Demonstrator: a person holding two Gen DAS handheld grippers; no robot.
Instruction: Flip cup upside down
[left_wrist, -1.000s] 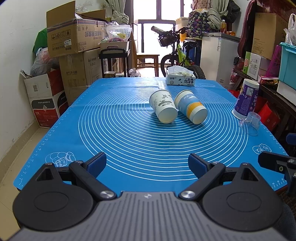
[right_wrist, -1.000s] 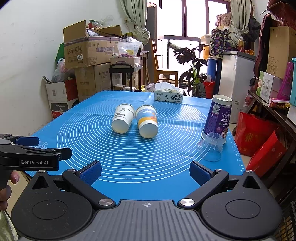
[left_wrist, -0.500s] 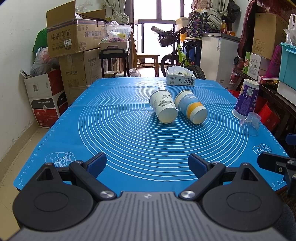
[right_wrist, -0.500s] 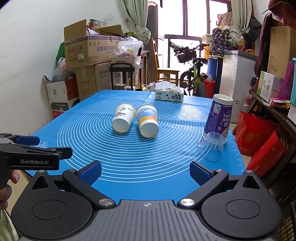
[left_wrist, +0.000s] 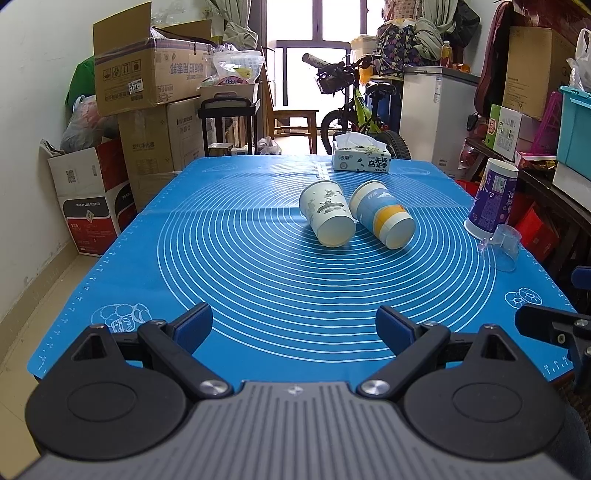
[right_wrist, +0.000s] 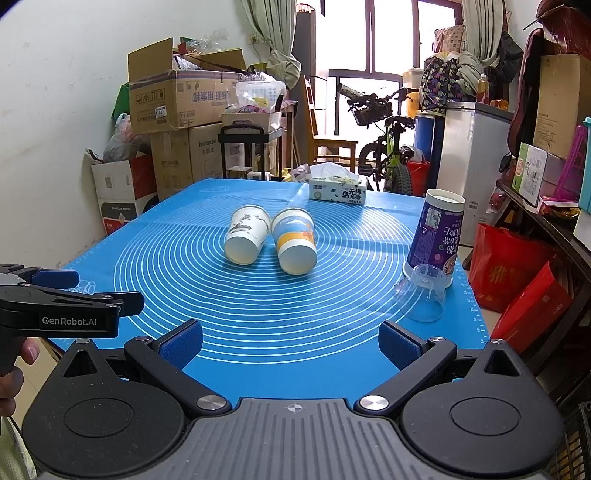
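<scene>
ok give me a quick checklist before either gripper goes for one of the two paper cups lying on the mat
1. Left gripper open and empty: ok.
2. Right gripper open and empty: ok.
3. White cup and blue-and-orange cup are on their sides, bases toward the cameras: ok, both need flipping.
4. Space between the two cups for a finger: not ok, they lie close together and seem to touch in the left wrist view.
5. Purple cup already upside down, clear plastic cup tipped against it: ok, away from the targets.
6. Path over the blue mat to the cups unobstructed: ok.
</scene>
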